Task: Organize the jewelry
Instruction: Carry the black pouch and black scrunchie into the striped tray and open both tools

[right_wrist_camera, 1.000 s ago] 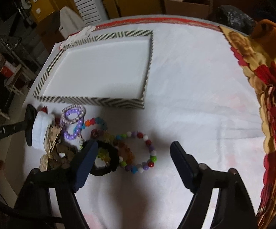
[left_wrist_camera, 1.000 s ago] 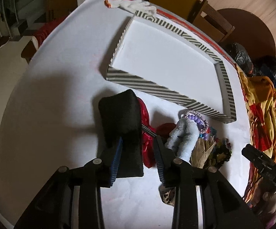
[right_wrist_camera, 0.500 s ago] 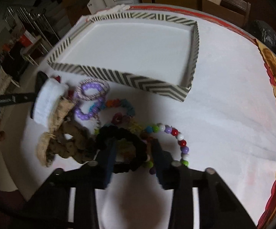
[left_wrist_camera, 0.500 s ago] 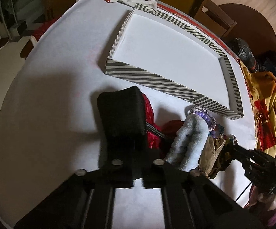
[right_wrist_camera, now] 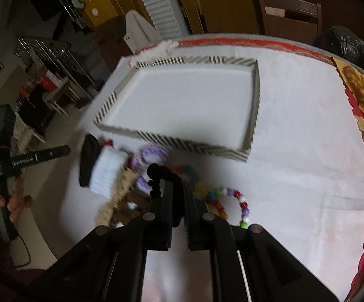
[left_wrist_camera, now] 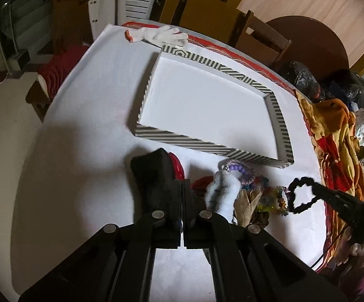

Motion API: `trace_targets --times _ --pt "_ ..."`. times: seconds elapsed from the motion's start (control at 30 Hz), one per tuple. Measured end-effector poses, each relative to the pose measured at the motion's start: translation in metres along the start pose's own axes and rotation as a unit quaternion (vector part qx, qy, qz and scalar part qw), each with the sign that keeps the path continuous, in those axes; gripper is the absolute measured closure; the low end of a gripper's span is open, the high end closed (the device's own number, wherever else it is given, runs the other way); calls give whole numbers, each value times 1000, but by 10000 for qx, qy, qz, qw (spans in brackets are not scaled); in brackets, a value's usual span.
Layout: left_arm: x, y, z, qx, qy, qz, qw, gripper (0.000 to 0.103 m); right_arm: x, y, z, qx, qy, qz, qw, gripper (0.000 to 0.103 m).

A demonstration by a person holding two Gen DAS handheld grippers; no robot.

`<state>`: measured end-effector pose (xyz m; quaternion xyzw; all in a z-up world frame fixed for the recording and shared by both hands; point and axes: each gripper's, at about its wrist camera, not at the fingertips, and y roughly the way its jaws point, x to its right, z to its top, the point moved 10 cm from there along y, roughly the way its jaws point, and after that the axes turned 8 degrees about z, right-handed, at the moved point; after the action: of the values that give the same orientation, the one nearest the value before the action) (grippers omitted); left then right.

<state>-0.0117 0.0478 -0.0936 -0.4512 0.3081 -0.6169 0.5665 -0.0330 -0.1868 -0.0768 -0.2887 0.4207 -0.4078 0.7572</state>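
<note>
Jewelry (right_wrist_camera: 217, 196) lies heaped on the table just before the empty tray (left_wrist_camera: 207, 148). The right gripper (right_wrist_camera: 178, 196) is clamped on a black scrunchie (left_wrist_camera: 300, 196), lifted. The left gripper (left_wrist_camera: 182, 188) seems pinched on the black band (left_wrist_camera: 154, 176). Next, carry both over the wall and release.

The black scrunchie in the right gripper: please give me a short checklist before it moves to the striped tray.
1. Right gripper shut on the black scrunchie: ok.
2. Scrunchie lifted free of the jewelry pile: ok in the left wrist view.
3. Striped tray has bare floor: ok.
4. Nothing dragged along with the scrunchie: cannot tell, right view blurred.
5. Left gripper shut on the black band: ok.
</note>
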Motion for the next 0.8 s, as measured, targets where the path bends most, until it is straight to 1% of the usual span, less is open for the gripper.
trace_targets --times 0.1,0.13,0.17,0.2,0.23,0.3,0.33,0.4,0.47,0.5,0.53,0.57,0.63,0.7,0.8 --pt "-1 9 -6 -202 -119 -49 9997 103 -4 -6 11 141 -60 -44 9999 96" --pt "-3 13 -10 -285 -203 -47 9994 95 -7 -7 13 174 -54 -25 9998 96" --pt "-5 17 -13 -344 -263 -40 9991 84 -8 -9 15 200 -56 -10 9998 96" --pt "-6 21 -17 -378 -329 -27 9987 68 -10 -9 16 214 -77 -14 9997 96" --pt "-9 26 -20 -383 -416 7 9984 66 -11 -8 16 212 -93 -13 9997 96" --pt "-12 33 -25 -404 -558 13 9976 66 -14 -4 15 153 -115 4 9998 96" --pt "-14 41 -27 -487 -631 28 9968 65 -14 -3 13 127 -105 2 9999 96" --pt "-12 51 -31 -572 -594 102 9965 65 -13 0 10 64 -69 18 10000 96" --pt "-15 65 -35 -641 -498 333 9961 65 -13 2 8 25 -52 23 10000 96" --pt "-18 70 -37 -704 -543 415 9952 67 -14 3 8 13 -62 42 10000 96" --pt "-19 68 -34 -560 -590 361 9960 69 -16 4 9 8 -77 56 10000 96" --pt "-17 65 -32 -478 -577 270 9968 74 -18 4 8 5 -94 66 9999 96" --pt "-14 62 -31 -506 -462 212 9974 97 -21 4 10 15 -140 87 9999 96" --pt "-13 52 -27 -392 -390 196 9983 100 -25 4 13 51 -164 129 9998 96" --pt "-8 33 -15 -221 -314 60 9992 100 -30 4 19 107 -188 176 9996 96"
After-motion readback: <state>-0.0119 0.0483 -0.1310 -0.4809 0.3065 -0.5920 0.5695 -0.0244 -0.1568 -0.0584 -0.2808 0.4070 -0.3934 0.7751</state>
